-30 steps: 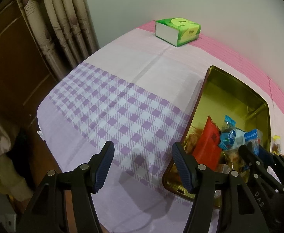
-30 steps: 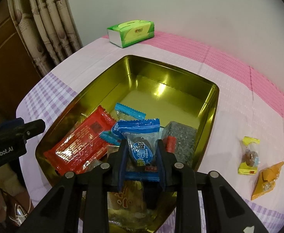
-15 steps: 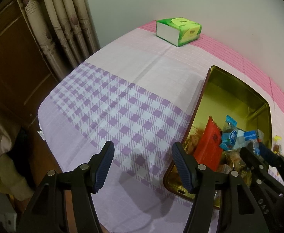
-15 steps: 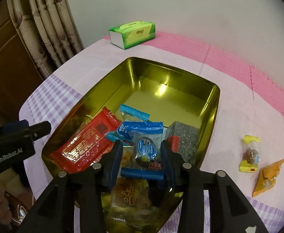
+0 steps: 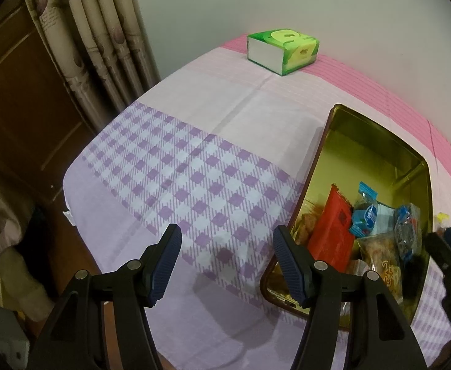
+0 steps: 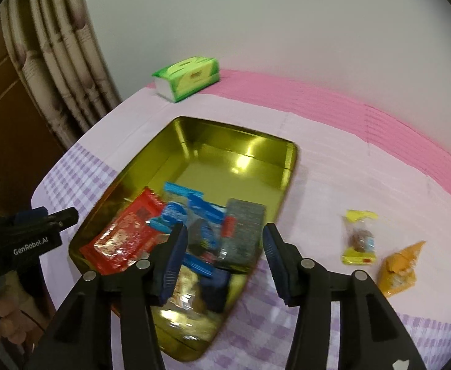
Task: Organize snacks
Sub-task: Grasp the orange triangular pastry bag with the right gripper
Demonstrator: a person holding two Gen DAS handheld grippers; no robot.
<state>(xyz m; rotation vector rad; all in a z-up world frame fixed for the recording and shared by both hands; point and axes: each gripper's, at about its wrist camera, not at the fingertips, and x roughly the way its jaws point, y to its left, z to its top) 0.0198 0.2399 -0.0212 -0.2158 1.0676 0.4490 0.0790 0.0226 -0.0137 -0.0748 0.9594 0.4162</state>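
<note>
From the left wrist we see our left hand-held gripper [image 5: 227,262] spread wide over the checked cloth [image 5: 176,185], holding nothing, just left of the gold tin [image 5: 376,141]. The tin holds a red packet [image 5: 331,234] and blue-wrapped sweets [image 5: 365,215]; a green tissue box [image 5: 282,51] sits well beyond it.

From the right wrist, our right hand-held gripper [image 6: 222,259] is spread above the tin's near end, empty. Right of the tin, a yellow-wrapped sweet [image 6: 358,238] and an orange packet [image 6: 399,269] lie on the tabletop [image 6: 333,160].
</note>
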